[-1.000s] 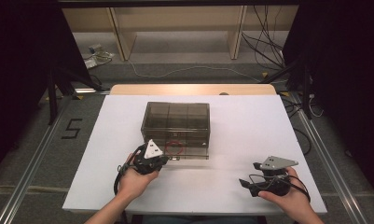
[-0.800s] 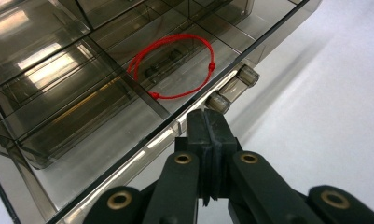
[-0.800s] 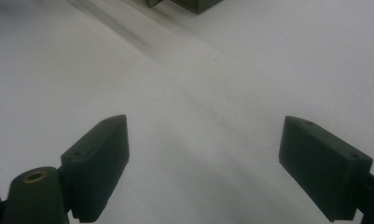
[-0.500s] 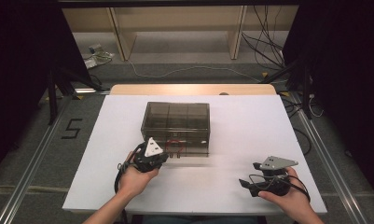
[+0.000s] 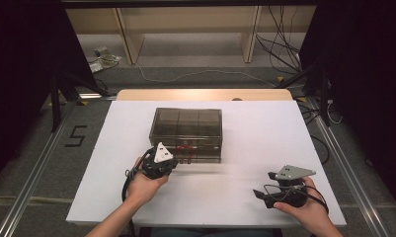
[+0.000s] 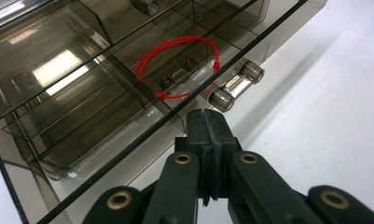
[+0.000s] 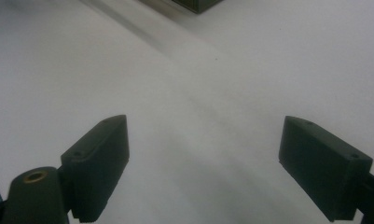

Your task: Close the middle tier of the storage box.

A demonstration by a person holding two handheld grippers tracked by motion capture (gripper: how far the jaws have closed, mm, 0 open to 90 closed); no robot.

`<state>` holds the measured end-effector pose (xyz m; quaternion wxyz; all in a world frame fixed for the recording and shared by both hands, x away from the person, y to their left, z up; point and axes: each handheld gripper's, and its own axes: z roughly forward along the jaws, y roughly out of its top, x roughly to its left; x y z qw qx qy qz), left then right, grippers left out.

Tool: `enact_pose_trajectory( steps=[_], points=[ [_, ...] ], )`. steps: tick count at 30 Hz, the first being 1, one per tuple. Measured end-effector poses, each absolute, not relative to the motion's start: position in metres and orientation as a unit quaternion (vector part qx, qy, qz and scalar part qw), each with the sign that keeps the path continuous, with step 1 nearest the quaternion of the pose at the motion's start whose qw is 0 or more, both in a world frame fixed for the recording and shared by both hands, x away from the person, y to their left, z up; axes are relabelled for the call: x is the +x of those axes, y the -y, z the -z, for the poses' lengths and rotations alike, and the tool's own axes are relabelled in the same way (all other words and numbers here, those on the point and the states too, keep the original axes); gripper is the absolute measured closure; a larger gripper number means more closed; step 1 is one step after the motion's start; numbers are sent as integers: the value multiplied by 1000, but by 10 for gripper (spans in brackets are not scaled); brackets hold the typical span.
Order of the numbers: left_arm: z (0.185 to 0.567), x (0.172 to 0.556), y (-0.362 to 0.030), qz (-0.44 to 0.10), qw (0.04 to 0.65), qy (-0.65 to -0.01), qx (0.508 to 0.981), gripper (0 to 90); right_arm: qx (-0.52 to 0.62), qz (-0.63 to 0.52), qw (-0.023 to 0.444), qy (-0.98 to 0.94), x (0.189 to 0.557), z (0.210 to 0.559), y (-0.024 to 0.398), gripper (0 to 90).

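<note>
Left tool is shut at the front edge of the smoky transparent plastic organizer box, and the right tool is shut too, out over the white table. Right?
Not quite: the right tool is open, its jaws wide apart in the right gripper view. The left tool is shut by the smoky transparent plastic organizer box.

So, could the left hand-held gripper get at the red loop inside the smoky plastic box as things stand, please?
Probably not yet: the left hand-held gripper is shut at the box's front edge, and the red loop appears to lie beneath the box's clear top panel.

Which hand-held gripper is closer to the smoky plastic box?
Left. The left hand-held gripper sits at the box's front edge; the right hand-held gripper rests apart on the white table.
</note>
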<state>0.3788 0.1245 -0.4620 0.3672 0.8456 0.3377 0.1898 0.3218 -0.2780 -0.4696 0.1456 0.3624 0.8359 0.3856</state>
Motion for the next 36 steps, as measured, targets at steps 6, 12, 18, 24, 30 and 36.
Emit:
enact_pose_trajectory(
  steps=[6,12,18,24,30,36],
  points=[
    [461,380,-125,-186,364,-340,847,898,363,-385,145,-836,322,470,278,167],
    [461,382,-123,-189,363,-338,848,898,363,-386,146,-835,322,469,278,167],
    [461,382,-125,-190,363,-341,846,898,362,-386,146,-836,322,470,278,167],
    [460,382,-125,-190,364,-343,845,898,363,-385,146,-836,322,470,278,167],
    [460,383,-126,-192,363,-343,845,898,363,-386,145,-836,322,470,278,167],
    [460,384,-127,-193,364,-345,843,898,362,-386,146,-836,322,470,278,167]
  ],
)
